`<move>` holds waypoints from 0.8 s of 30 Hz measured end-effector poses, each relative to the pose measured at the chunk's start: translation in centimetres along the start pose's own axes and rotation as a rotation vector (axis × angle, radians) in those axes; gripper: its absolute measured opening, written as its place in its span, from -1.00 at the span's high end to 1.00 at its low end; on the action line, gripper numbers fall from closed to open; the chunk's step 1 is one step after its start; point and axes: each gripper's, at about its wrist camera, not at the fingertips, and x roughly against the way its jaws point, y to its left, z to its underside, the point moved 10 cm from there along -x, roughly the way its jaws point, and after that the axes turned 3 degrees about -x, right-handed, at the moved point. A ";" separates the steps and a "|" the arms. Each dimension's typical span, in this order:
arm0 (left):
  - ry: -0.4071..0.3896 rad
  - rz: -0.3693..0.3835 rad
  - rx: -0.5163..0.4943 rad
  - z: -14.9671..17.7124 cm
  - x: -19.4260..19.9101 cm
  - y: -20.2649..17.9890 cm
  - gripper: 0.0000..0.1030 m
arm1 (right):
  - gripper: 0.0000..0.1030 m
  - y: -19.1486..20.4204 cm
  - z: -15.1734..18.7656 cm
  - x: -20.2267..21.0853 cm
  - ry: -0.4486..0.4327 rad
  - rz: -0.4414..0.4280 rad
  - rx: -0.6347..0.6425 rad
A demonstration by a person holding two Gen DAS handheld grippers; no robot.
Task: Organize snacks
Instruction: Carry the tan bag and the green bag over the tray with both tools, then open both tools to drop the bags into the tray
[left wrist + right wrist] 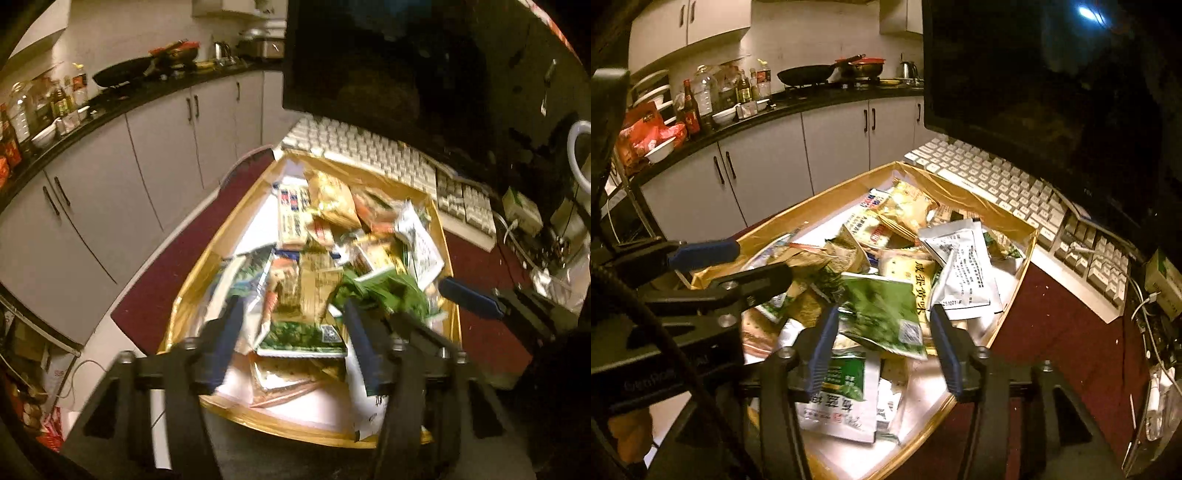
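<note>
Snack packets lay piled in gold box [207, 266], kept together for sorting. Left gripper [291, 339] and right gripper [882, 332] hung above pile, half open, holding nothing, ready to pick green packet [882, 310].

left gripper [291, 343] – open, right gripper [882, 343] – open

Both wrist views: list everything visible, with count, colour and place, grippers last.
snack packets: many, green, white, yellow; piled in box
box: one, gold-lined, shallow; on table
table: one, dark red; under box
keyboard: one, white and grey; beyond box
monitor: one, black; behind keyboard
frying pan: one, black; kitchen counter
bottles: several; counter, left
cabinets: grey doors; under counter
left gripper: blue pads, open over packets
right gripper: blue pads, open over packets
</note>
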 end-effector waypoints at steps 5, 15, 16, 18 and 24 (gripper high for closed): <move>-0.019 0.000 0.020 -0.2 0.4 0.5 -0.21 | -0.07 0.8 0.1 0.7 -0.006 0.012 0.030; -0.049 -0.025 0.025 -0.3 1.1 1.0 -0.34 | -0.07 1.3 0.3 1.5 -0.015 0.060 0.062; -0.052 -0.025 0.024 -0.3 1.2 1.0 -0.34 | -0.07 1.3 0.4 1.4 -0.015 0.062 0.063; -0.059 -0.026 0.028 -0.4 1.4 1.0 -0.34 | -0.07 1.2 0.4 1.5 -0.015 0.065 0.062; -0.067 -0.029 0.028 -0.4 1.6 0.9 -0.39 | -0.07 1.3 0.6 1.6 -0.017 0.060 0.052</move>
